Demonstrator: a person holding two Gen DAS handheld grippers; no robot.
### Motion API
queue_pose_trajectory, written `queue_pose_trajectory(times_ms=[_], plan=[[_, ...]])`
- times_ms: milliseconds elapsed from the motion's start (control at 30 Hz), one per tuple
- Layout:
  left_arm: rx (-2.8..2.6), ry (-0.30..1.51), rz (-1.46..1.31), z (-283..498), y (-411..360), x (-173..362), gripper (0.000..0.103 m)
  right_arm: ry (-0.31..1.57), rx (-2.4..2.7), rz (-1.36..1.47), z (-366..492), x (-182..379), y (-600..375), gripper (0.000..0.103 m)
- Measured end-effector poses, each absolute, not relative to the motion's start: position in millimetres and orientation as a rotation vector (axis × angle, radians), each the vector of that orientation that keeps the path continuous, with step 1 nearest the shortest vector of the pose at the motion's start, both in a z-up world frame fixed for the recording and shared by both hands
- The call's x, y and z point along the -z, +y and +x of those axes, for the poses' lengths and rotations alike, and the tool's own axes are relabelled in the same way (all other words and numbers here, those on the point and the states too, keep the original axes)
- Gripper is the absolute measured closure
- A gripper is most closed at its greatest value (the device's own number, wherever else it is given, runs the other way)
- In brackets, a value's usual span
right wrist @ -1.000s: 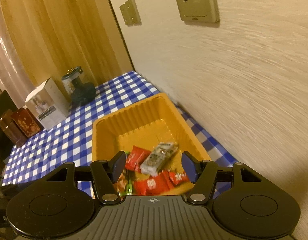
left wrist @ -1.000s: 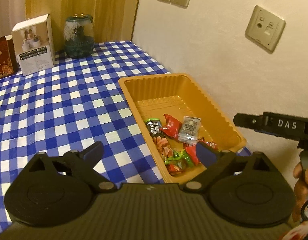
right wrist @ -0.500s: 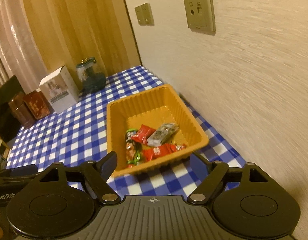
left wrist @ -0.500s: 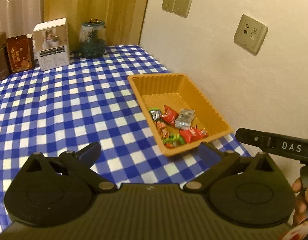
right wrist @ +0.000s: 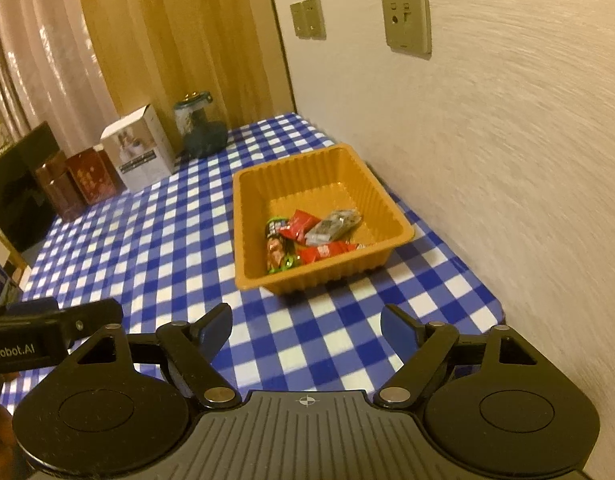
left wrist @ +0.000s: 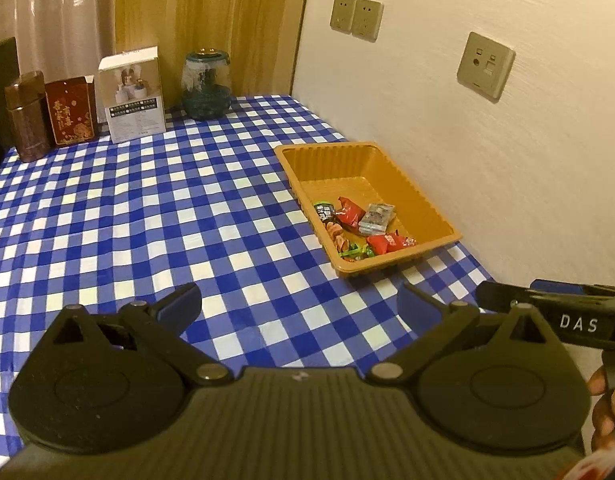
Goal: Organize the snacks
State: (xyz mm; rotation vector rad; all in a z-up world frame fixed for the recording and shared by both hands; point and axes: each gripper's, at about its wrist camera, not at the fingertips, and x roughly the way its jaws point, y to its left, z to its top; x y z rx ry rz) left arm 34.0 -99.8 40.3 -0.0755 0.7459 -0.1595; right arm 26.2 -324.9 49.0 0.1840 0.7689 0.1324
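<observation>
**Snacks gathered in one tray, both claws empty**

One orange tray [left wrist: 427, 216] sits on the blue-and-white checked tablecloth [left wrist: 147, 220], close to the wall. All the snacks lie in its near end: two red packets [left wrist: 350, 216] further in, a grey-silver packet [left wrist: 376, 218] leaning on one of them, a dark green-topped packet [left wrist: 323, 211], a long orange-printed packet [left wrist: 338, 238], one or two more red packets [left wrist: 391, 242] against the near wall, and a green wrapper [left wrist: 353, 252]. The exact count in that heap is hard to tell.

The left gripper [left wrist: 299, 304] is released, with nothing between its blue pads. The right gripper [right wrist: 305, 328] is likewise released and empty. Both hang over bare cloth, well short of the tray.

Four containers stand in a row at the far edge: a brown canister [left wrist: 25, 116], a red tin [left wrist: 71, 112], a white box [left wrist: 133, 94] and a dark glass jar [left wrist: 206, 80]. Three wall plates [left wrist: 485, 64] are on the wall. Nothing lies between the grippers and the tray.
</observation>
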Motion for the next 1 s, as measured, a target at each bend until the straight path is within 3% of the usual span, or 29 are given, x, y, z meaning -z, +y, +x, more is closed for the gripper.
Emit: queue_pose_trajectory(times_ms=[1000], plan=[[0.105,0.766,-0.055,14.7,-94.1,-29.6,0.000,0.784,-0.145,0.157,6.8,-48.1,-315.9,0.022]])
